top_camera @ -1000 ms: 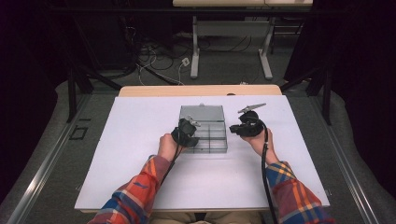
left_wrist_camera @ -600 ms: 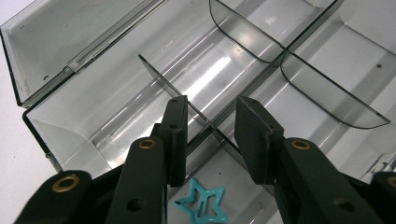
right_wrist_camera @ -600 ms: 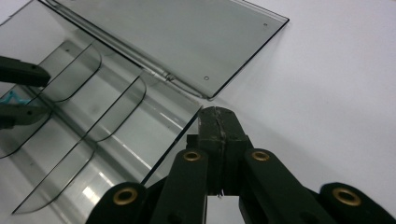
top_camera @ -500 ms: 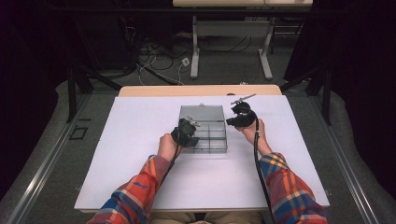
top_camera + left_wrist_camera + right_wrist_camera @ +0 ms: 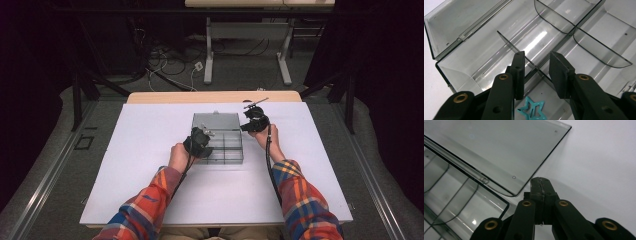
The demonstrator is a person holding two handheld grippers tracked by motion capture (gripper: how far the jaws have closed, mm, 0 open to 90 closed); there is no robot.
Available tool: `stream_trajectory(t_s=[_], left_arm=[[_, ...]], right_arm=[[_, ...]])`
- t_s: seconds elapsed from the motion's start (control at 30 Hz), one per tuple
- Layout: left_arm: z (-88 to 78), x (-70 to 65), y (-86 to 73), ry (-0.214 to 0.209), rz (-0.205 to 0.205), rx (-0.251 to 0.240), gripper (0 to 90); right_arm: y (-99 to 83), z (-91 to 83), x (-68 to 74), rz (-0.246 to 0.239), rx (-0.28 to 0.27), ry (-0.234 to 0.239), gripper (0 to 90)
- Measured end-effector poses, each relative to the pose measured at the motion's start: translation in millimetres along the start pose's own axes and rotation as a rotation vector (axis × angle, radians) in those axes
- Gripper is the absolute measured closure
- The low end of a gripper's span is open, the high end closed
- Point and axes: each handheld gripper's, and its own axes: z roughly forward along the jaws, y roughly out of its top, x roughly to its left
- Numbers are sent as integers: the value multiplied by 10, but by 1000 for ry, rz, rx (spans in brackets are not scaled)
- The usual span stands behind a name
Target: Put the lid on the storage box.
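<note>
A clear plastic compartment box (image 5: 225,159) lies on the white table, its lid (image 5: 216,120) swung back flat behind it. My left gripper (image 5: 200,140) hovers over the box's left side. In the left gripper view its jaws (image 5: 537,56) stand apart above a thin divider (image 5: 506,40), pressing on nothing. A teal star-shaped clip (image 5: 533,111) lies in the compartment just below them. My right gripper (image 5: 253,123) is by the lid's right corner. In the right gripper view it (image 5: 541,180) is shut and holds nothing, just off the lid's rounded corner (image 5: 499,150).
The white tabletop (image 5: 150,150) spreads wide on both sides of the box. A wooden edge (image 5: 165,96) runs along its far side. Desk legs (image 5: 208,55) and cables (image 5: 165,65) sit on the floor beyond.
My right gripper has moved away from me and slightly left, up to the lid's right corner. The left gripper has stayed over the box.
</note>
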Motion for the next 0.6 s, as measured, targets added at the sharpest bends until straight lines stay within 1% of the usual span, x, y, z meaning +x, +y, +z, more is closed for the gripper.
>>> stream_trajectory(t_s=[0.03, 0.07, 0.1, 0.13, 0.17, 0.2, 0.23, 0.27, 0.3, 0.33, 0.37, 0.4, 0.43, 0.47, 0.5, 0.53, 0.57, 0.6], left_arm=[[0, -2, 1, 0, 1, 0, 665], [-3, -2, 0, 1, 10, 4, 667], [-3, -2, 1, 1, 11, 5, 668], [-3, 0, 1, 0, 12, 5, 668], [-3, 0, 1, 1, 13, 5, 668], [-3, -2, 3, 1, 13, 5, 669], [-2, -3, 4, 0, 12, 6, 669], [-4, -3, 5, -1, 12, 9, 669], [-4, -3, 5, -1, 11, 9, 670], [-2, -1, 4, -3, 11, 6, 670], [-2, 1, 5, -3, 13, 6, 670], [-3, 3, 5, -2, 15, 7, 670], [-3, 5, 5, -1, 17, 6, 670], [-4, 7, 3, -3, 16, 5, 670], [0, 4, 0, -4, 9, -1, 671], [0, 5, 0, -4, 9, -1, 671], [-1, 5, 0, -4, 10, 0, 671], [-3, 8, 1, -4, 15, 4, 671]], right_arm=[[-11, 33, -9, -4, -5, 4, 900], [-9, 44, -4, 9, 14, -1, 900], [-9, 62, -3, 18, 8, 3, 900], [-12, 79, -13, 11, -12, 18, 900], [-2, 91, -7, 8, 9, 5, 900], [-5, 116, -14, 7, -10, 15, 900], [5, 115, -15, 12, 16, 7, 900], [13, 123, -23, 9, 22, 11, 900], [34, 131, -14, 19, 32, 6, 900], [43, 135, -28, -5, 30, 0, 900], [49, 157, -17, 13, 9, 1, 900], [55, 172, -24, 7, -2, 12, 900], [85, 134, -22, 3, 75, -17, 900], [91, 141, -33, -1, 75, -14, 900], [84, 180, -35, 12, 29, -4, 900], [78, 210, -44, 18, -4, 14, 900], [97, 188, -41, 28, 52, -3, 900], [102, 191, -52, 36, 68, -6, 900]])
